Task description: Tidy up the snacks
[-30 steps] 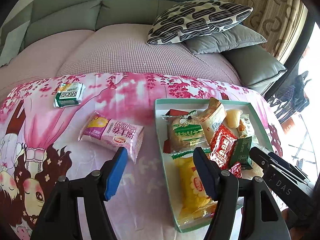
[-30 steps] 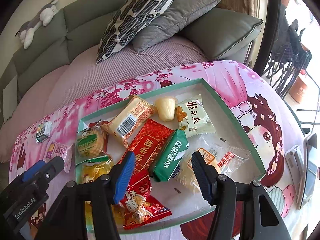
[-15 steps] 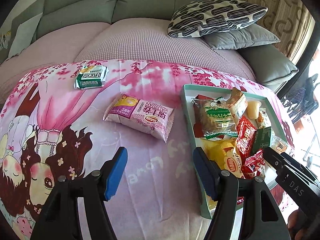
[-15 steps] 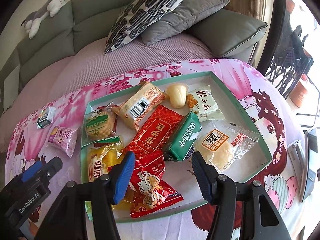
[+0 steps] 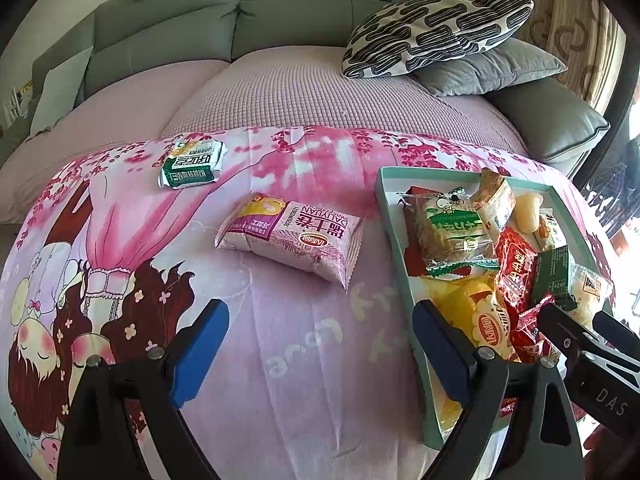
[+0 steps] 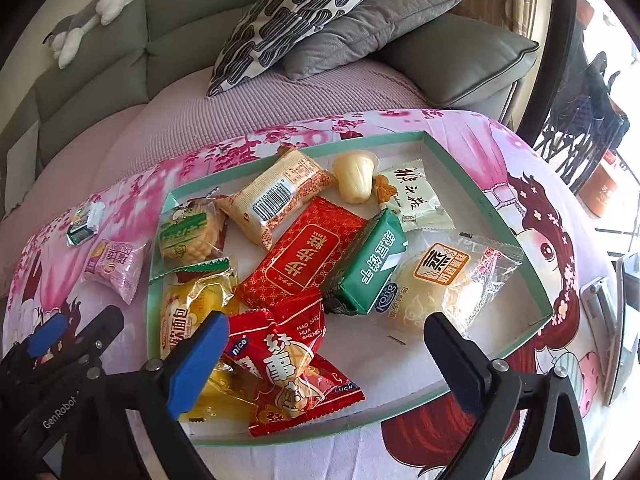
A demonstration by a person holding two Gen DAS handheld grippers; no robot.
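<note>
A mint-green tray holds several wrapped snacks, among them a red packet, a green bar and a yellow bread packet. Two snacks lie outside it on the pink cloth: a purple packet and a small green-and-white packet. My left gripper is open and empty, hovering just in front of the purple packet. My right gripper is open and empty over the tray's near edge, above a red crinkled packet.
The pink cartoon cloth covers a round table. A grey-green sofa with a patterned pillow and a grey pillow stands behind it. A phone-like device lies at the table's right edge.
My left gripper has swung left, away from the tray, so the purple packet now lies centred ahead of it. My right gripper has drawn slightly closer over the tray. Both stay open.
</note>
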